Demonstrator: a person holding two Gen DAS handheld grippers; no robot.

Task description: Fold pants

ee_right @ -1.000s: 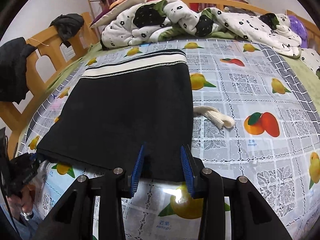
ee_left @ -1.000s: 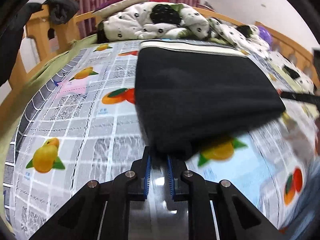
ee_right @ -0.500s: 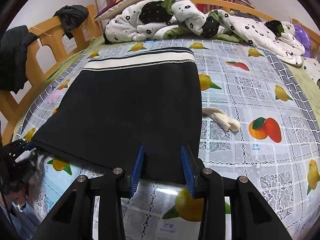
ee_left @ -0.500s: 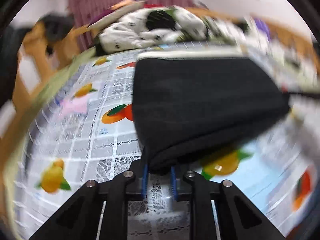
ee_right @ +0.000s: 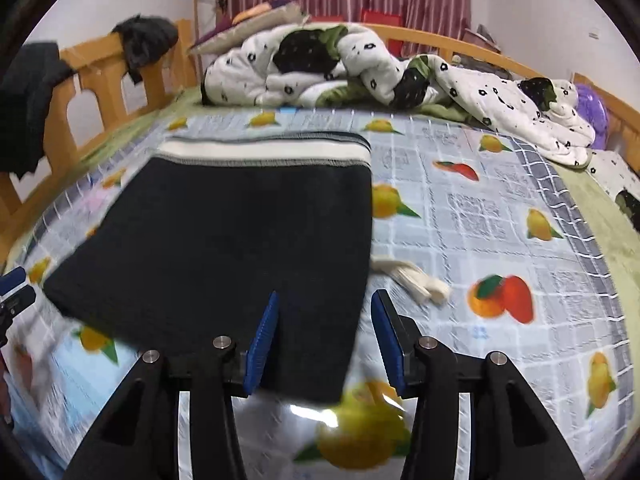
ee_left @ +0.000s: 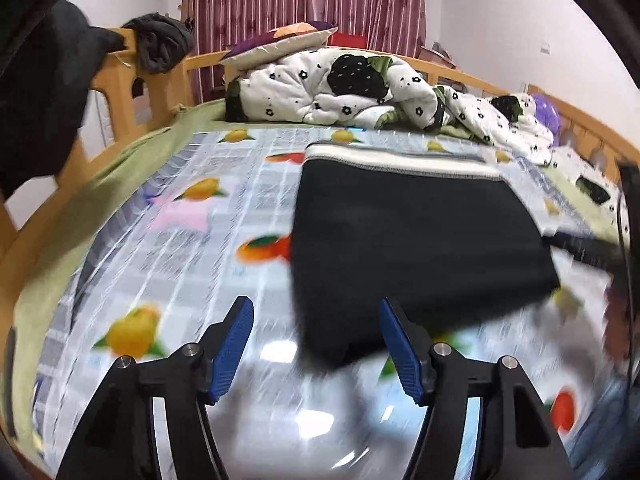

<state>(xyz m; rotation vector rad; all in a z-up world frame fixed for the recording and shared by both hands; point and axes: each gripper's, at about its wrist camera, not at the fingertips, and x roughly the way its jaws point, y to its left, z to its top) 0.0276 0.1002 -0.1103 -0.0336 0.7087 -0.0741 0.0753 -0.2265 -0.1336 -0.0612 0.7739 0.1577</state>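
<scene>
The black pants (ee_left: 416, 240) lie folded on the fruit-print sheet, white striped waistband (ee_left: 400, 160) at the far end. My left gripper (ee_left: 316, 320) is open, its blue pads wide apart over the near left corner of the pants. In the right wrist view the pants (ee_right: 240, 248) fill the middle. My right gripper (ee_right: 324, 320) is open, and the near right edge of the pants lies between its pads. A cream drawstring (ee_right: 412, 280) sticks out at the pants' right side.
A crumpled white flower-print quilt (ee_left: 360, 88) and a pillow (ee_left: 280, 40) lie at the bed's far end. A wooden bed rail (ee_right: 100, 76) with dark clothes draped on it runs along the left. The fruit-print sheet (ee_right: 500, 208) stretches to the right.
My left gripper has let go of the pants' corner and opened wide. My right gripper has opened a little wider. Both views have tilted up, and the pants stay flat on the bed.
</scene>
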